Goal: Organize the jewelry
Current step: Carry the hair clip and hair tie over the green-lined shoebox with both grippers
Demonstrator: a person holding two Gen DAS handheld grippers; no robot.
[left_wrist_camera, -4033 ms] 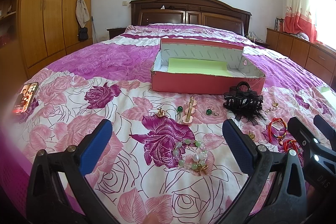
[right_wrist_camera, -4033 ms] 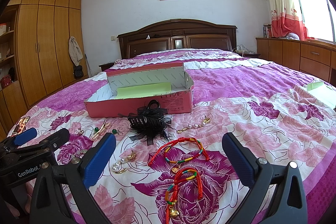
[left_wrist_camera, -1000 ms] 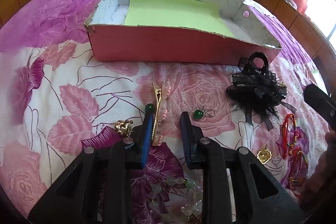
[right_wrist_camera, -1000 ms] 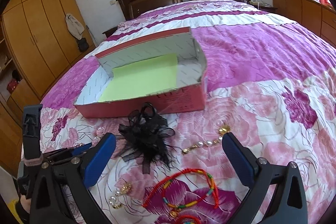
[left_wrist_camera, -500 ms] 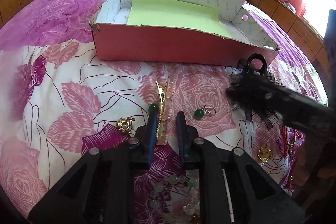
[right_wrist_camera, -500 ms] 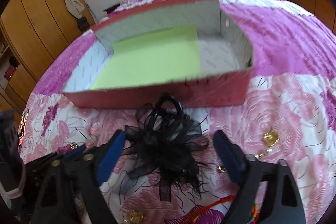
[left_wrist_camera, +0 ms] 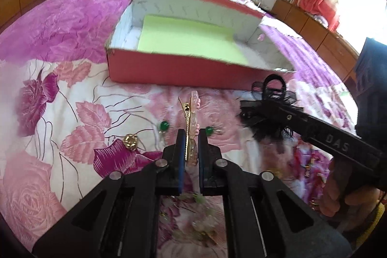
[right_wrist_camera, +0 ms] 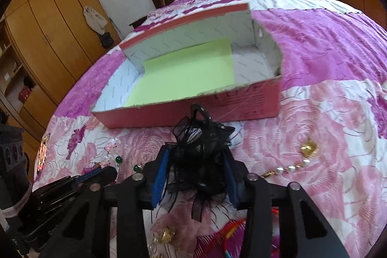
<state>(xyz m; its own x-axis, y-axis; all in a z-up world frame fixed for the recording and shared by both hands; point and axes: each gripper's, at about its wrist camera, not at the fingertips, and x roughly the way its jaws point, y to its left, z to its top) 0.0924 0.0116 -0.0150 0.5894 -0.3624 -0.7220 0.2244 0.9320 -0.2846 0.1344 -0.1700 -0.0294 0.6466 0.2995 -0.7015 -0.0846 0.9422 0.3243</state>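
The gold hair clip (left_wrist_camera: 189,129) vanishes at its near end between the left jaws. Below them, a beaded bracelet (left_wrist_camera: 198,217) blurs, half covered. The black feathered hair claw (right_wrist_camera: 200,161) fills the closing right jaws, contact unclear. Beneath, a red cord bracelet (right_wrist_camera: 229,236) is cut off.

Words you can read on the things

The black plastic right gripper (left_wrist_camera: 246,110) has the white letters "DAS" on its side. The flat red cardboard box (right_wrist_camera: 241,103) with the green paper inside has big letters on its front wall that look like "LOVE", a bit blurry. The small print on its white inside walls is too tiny to read.
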